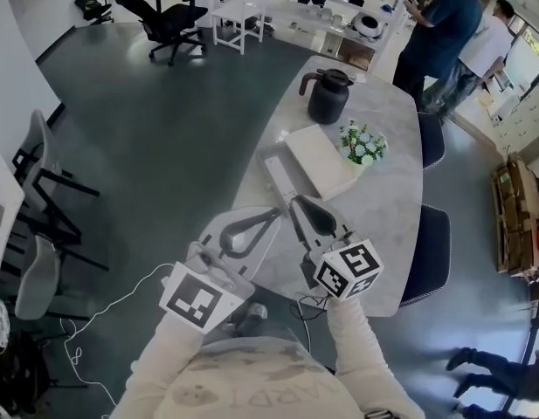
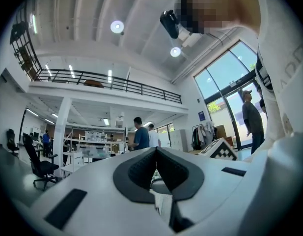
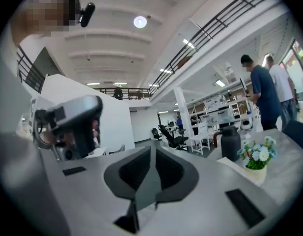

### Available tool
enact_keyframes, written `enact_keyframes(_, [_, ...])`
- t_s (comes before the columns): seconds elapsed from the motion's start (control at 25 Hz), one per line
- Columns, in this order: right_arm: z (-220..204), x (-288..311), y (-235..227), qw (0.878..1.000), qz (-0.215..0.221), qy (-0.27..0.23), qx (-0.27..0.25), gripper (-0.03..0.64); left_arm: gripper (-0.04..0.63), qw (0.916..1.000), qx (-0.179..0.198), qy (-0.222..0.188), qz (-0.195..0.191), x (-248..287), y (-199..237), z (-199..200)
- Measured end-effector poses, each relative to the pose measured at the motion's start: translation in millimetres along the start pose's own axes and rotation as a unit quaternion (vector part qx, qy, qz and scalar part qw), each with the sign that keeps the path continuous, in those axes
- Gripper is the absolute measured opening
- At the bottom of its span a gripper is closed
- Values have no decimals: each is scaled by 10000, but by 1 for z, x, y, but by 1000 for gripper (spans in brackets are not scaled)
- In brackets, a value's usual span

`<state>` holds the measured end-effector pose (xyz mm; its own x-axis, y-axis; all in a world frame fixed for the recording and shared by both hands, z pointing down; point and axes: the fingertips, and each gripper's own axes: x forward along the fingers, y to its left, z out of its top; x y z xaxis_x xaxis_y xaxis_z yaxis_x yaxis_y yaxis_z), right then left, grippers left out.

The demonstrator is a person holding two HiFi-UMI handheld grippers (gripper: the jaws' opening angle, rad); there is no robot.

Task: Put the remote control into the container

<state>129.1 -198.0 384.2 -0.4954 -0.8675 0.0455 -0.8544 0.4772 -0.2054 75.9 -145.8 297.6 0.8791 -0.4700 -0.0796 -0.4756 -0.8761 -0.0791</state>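
The table (image 1: 400,190) is crowded at its far end — jug (image 1: 328,97), flowers (image 1: 362,142), container (image 1: 314,160) packed together; the right side is left bare.

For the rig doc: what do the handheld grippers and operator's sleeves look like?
The left gripper and right gripper have white fingers with dark grey ribbed pads; each carries a cube of black-and-white square markers. The sleeves are pale cream.

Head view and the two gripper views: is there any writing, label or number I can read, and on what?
Person's shirt: pale capital letters, cut off and too faint to read.
Blue wall sign: too small to read.
Marker cubes: black-and-white square patterns only, no words.
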Motion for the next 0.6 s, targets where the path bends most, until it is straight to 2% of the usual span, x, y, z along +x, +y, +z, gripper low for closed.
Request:
enact_keyframes(0.12, [22, -36, 37, 9987, -115, -227, -442, 40, 12, 9999, -36, -42, -101, -11, -9, 5])
enact_keyframes(0.32, [40, -74, 78, 9919, -397, -331, -1158, 40, 12, 9996, -81, -19, -272, -26, -24, 4])
enact_keyframes(0.6, [69, -92, 103, 9879, -520, -681, -1292, 40, 12, 9988, -130, 22, -478, -39, -37, 4])
